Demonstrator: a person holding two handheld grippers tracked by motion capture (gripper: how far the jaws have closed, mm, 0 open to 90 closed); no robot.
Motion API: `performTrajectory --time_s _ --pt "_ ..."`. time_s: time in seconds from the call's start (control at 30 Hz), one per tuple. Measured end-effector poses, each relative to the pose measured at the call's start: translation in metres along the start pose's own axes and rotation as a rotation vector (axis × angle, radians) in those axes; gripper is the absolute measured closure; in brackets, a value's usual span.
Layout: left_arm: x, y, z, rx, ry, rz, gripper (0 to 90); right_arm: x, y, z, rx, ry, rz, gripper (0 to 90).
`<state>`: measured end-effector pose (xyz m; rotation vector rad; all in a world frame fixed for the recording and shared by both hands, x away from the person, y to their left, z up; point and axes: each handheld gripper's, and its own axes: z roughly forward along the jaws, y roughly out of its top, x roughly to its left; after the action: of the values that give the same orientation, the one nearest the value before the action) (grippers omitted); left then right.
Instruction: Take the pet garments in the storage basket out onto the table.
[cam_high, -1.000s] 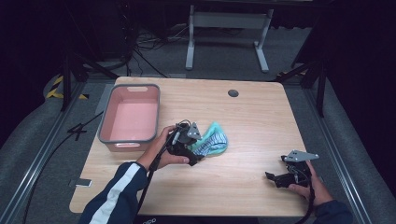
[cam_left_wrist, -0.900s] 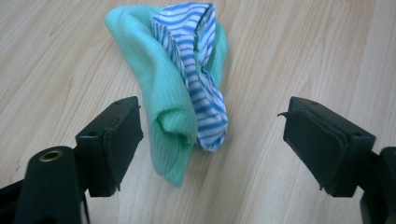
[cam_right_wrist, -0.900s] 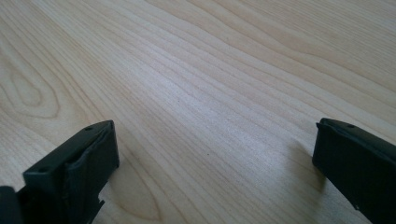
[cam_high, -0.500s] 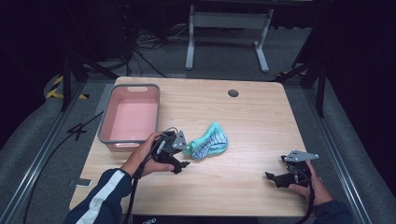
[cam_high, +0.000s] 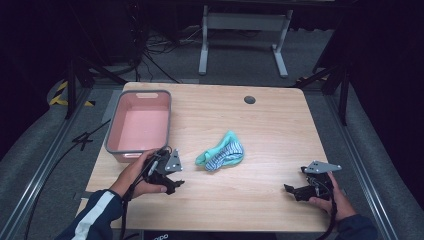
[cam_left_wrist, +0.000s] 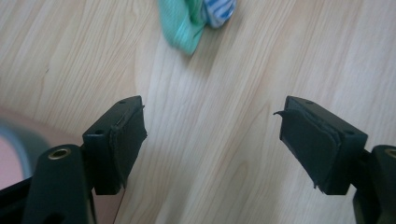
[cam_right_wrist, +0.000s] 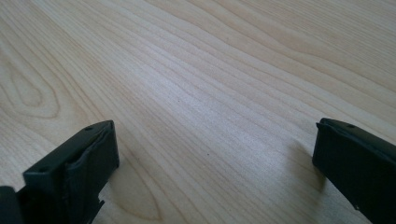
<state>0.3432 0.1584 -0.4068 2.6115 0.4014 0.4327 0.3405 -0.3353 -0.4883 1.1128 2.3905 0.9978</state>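
A crumpled teal cloth with a blue-and-white striped part (cam_high: 221, 155) lies on the wooden table (cam_high: 260, 125), near its middle. My left gripper (cam_high: 176, 176) is a short way to the left of it, low over the table, open, with nothing between its jaws. In the left gripper view the cloth (cam_left_wrist: 191, 21) lies ahead at the top, apart from the left gripper (cam_left_wrist: 212, 121), which has bare wood between its pads (cam_left_wrist: 126, 140). My right gripper (cam_high: 295, 190) rests open near the front right of the table. The right gripper (cam_right_wrist: 215, 140) has nothing between its jaws.
A pink tub with a grey rim (cam_high: 112, 135) stands empty at the table's left side, just behind my left hand; its corner (cam_left_wrist: 14, 135) is at the lower left of the left gripper view. A round cable hole (cam_high: 249, 99) is at the back. Dark floor surrounds the table.
My left gripper has drawn back from the cloth toward the left and the front edge. The cloth stays lying on the table. The right gripper has not moved.
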Motion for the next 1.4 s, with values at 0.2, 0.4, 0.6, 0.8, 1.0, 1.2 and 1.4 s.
performTrajectory --time_s 0.2,0.4,0.6,0.8,1.0,1.2,1.4 --pt "0.002 -0.023 -0.007 0.017 0.013 -0.036 22.4 0.000 0.000 0.000 0.000 0.000 0.001 0.7" --pt "0.003 -0.045 -0.014 0.005 0.033 -0.057 21.7 0.000 0.000 0.000 -0.001 -0.002 0.002 0.7" --pt "0.004 -0.064 -0.017 0.021 0.035 -0.076 21.0 0.000 0.000 0.000 0.000 -0.002 0.002 0.7" --pt "0.005 -0.084 -0.024 0.014 0.059 -0.111 20.3 0.000 0.000 0.000 -0.001 -0.002 0.003 0.7" --pt "0.008 -0.101 -0.031 -0.008 0.076 -0.149 20.5 0.000 0.000 0.000 0.000 -0.002 0.002 0.7" --pt "0.010 -0.123 -0.032 -0.009 0.075 -0.195 20.4 0.000 0.000 0.000 0.000 -0.002 0.002 0.7" --pt "0.016 -0.153 -0.033 -0.049 0.065 -0.283 19.9 0.000 0.000 0.000 0.000 -0.001 0.002 0.7"
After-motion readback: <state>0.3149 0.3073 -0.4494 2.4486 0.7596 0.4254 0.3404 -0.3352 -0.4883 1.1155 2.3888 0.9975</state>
